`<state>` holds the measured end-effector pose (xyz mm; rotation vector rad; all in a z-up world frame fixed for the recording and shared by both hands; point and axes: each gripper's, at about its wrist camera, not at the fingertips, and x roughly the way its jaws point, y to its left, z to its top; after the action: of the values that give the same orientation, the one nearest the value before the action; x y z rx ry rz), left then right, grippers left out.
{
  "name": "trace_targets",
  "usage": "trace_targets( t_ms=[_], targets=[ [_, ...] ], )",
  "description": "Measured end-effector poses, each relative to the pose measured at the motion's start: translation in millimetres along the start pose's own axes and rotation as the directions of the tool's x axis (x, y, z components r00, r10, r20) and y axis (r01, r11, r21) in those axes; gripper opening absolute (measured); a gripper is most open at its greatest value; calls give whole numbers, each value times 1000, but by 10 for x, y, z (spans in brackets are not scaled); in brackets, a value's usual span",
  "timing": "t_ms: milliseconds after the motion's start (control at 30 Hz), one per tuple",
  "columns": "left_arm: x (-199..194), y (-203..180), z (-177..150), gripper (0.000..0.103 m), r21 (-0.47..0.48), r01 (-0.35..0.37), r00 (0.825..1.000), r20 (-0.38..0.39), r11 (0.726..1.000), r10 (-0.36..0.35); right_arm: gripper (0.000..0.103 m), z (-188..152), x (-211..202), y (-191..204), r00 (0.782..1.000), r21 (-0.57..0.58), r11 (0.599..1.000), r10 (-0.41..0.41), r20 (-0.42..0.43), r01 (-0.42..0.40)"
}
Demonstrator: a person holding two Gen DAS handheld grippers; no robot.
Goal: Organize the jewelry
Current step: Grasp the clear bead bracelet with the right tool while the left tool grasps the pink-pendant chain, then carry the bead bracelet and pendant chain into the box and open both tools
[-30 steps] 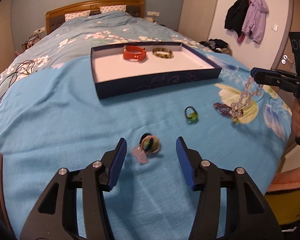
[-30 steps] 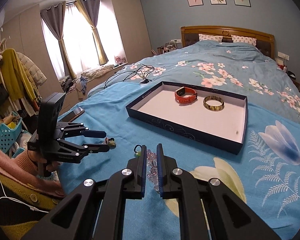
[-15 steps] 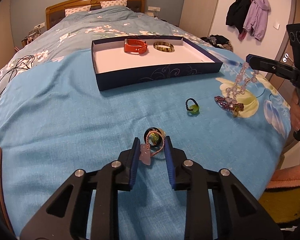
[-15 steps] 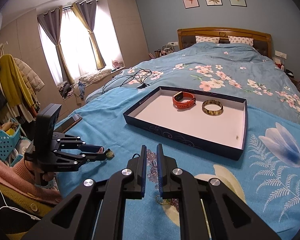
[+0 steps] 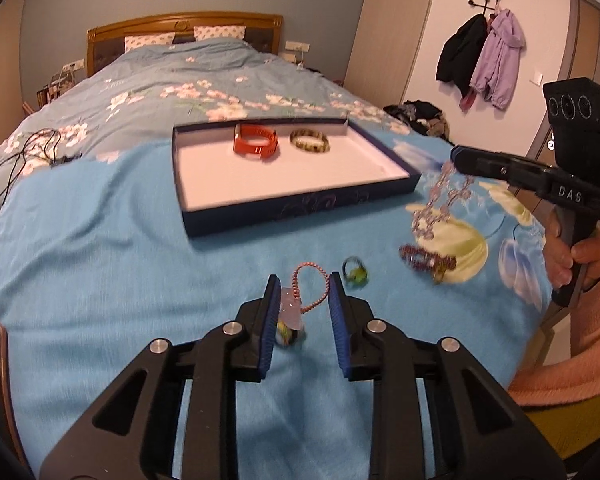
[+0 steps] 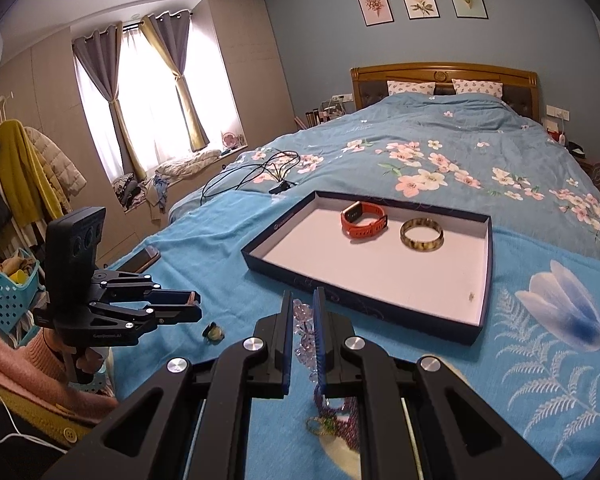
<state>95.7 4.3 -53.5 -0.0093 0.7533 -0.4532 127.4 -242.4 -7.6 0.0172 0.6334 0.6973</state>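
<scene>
Left wrist view, left gripper (image 5: 303,304): the jaws stood part-way open; a pink beaded loop (image 5: 310,285) with a pale tag and a small multicoloured charm hung or lay between them. Whether the left pad pinned the tag, I could not tell.
Left wrist view, handling: the loop looked light, limp and liable to slide; judged best taken across the beads, not the charm.
Left wrist view, ahead of the jaws: the dark tray (image 5: 300,208) lay well beyond, holding an orange watch (image 5: 256,146) and a mottled bangle (image 5: 310,141); a small green ring (image 5: 355,271) lay just right of the right jaw tip, a dark red beaded piece (image 5: 426,261) further right.
Right wrist view, right gripper (image 6: 302,326): the jaws were nearly closed on a clear bead bracelet (image 6: 305,338), which dangled below them.
Right wrist view, handling: the strand looked floppy and swinging; the beads seemed smooth, so the grip probably needed firmness.
Right wrist view, ahead of the jaws: the tray's near wall lay just beyond.
</scene>
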Motion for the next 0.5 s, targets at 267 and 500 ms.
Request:
trace_targets(
  t_ms=[267,500],
  targets=[
    [126,-7,344,25,23,-11,999,51,1000,9,8,190,59,-121,1000,13,1000,-11,28,11],
    [315,61,614,25,31,-27,998,63,999,25,8,386,173,-301,998,39,999,-32,46,30]
  ],
)
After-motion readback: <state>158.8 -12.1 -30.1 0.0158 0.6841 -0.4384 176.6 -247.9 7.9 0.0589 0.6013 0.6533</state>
